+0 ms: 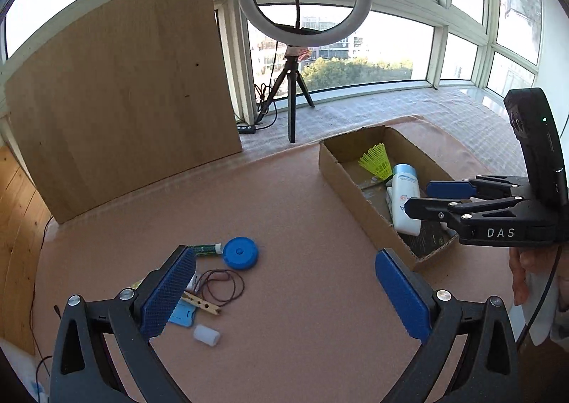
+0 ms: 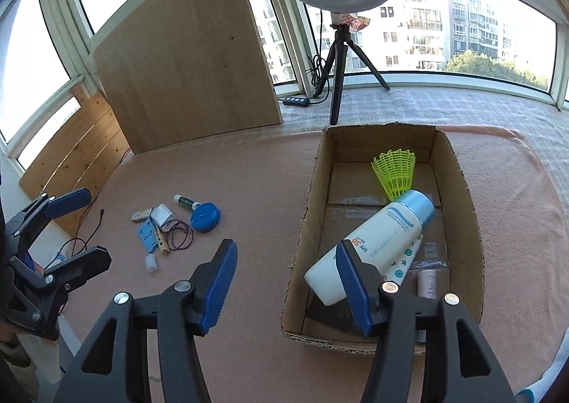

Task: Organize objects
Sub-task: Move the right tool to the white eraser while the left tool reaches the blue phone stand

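An open brown cardboard box [image 2: 466,197] holds a white sunscreen bottle with a pale blue cap [image 2: 377,243] lying tilted on its side, and a neon-yellow plastic shuttlecock [image 2: 396,173] behind the cap. Left of the box lies a round blue tape measure [image 2: 205,217] among small loose items.

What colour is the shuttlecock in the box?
Neon yellow-green. The shuttlecock shows best in the right wrist view.
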Demonstrator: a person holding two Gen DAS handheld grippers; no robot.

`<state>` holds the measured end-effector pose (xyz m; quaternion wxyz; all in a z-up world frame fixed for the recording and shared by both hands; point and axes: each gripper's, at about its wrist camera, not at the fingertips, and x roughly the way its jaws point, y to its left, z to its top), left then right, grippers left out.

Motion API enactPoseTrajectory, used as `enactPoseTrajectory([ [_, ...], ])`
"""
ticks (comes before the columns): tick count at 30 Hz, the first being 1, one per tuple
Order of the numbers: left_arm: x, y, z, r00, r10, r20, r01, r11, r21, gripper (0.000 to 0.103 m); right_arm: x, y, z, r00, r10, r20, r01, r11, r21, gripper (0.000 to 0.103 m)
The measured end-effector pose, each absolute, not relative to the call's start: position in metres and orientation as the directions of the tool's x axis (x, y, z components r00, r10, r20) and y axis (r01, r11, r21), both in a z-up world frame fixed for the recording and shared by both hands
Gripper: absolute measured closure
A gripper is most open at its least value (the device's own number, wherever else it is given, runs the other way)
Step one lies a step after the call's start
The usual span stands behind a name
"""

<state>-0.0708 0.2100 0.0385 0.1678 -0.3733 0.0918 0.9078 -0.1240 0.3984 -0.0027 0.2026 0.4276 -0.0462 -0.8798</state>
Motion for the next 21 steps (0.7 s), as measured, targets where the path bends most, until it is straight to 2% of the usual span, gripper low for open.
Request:
enactPoseTrajectory([
  [10, -0.054, 0.098, 0.024, -0.671, 0.168, -0.722, -0.264, -0.964, 0.020, 0.001, -0.106, 0.295, -0.024, -0.465, -0.410, -0.785, 0.406, -0.886, 0.223, 0.049],
  [18, -0.032, -0.013, -0.028, -0.617, -0.009, -0.787, -0.044, -0.998, 0.046, 0.001, -0.098, 0.210, -0.082, -0.344, -0.354, -0.870, 0.533, -0.836, 0.130, 0.046],
  [21, -0.018, -0.044, -0.047, -0.579, -0.041, -0.814, 0.007, -0.999, 0.045, 0.001, -0.098, 0.187, -0.098, -0.307, -0.371, -0.877, 0.563, -0.813, 0.147, 0.046],
])
